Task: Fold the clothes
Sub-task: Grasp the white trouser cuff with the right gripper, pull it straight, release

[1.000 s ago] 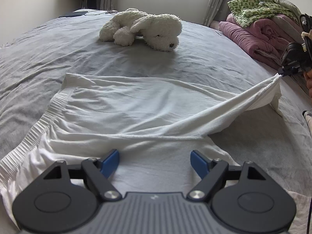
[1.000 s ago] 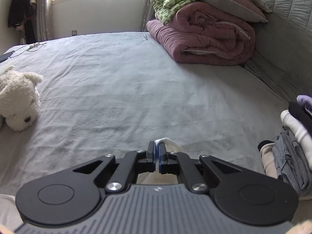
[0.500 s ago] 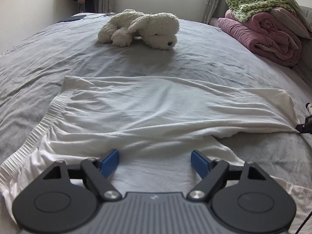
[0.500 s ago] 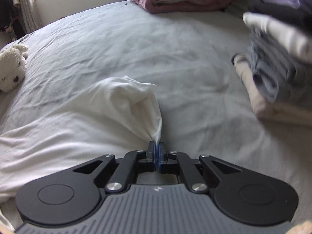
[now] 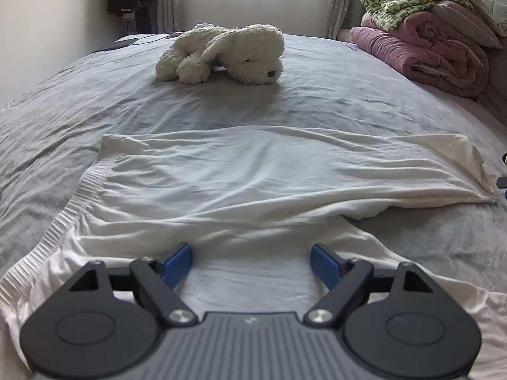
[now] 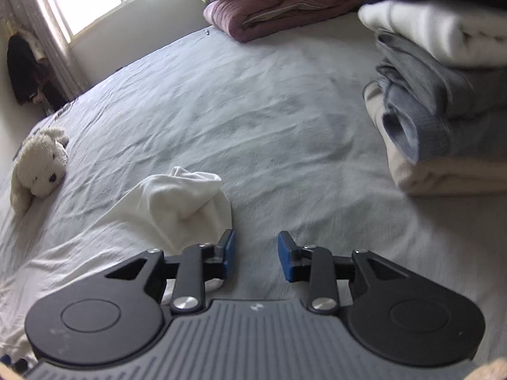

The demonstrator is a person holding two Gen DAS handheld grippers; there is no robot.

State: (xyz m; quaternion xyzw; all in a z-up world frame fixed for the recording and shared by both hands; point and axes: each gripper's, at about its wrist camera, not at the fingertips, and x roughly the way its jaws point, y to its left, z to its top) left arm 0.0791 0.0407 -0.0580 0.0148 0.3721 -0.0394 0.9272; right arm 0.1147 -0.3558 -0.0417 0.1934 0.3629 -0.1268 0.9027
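A white garment (image 5: 253, 183) with a ribbed band on its left lies spread across the grey bed (image 5: 317, 104). Its upper layer is folded over toward the right. My left gripper (image 5: 252, 264) hovers open over the garment's near part, nothing between its blue pads. In the right wrist view the garment's right end (image 6: 177, 202) lies bunched on the sheet just left of my right gripper (image 6: 256, 255). That gripper's jaws are opening, and only grey sheet shows between them. The cloth rests beside the left pad (image 6: 228, 253), not pinched.
A white plush dog (image 5: 228, 53) lies mid-bed beyond the garment. Rolled pink and green bedding (image 5: 424, 41) sits at the far right by the headboard. A stack of folded clothes (image 6: 443, 101) stands close on the right of my right gripper. Dark items lie at the far left corner.
My right gripper carried the garment's corner rightward and down to the bed, then opened and let it go. The raised fold now lies flat. The left gripper stayed open and nearly still.
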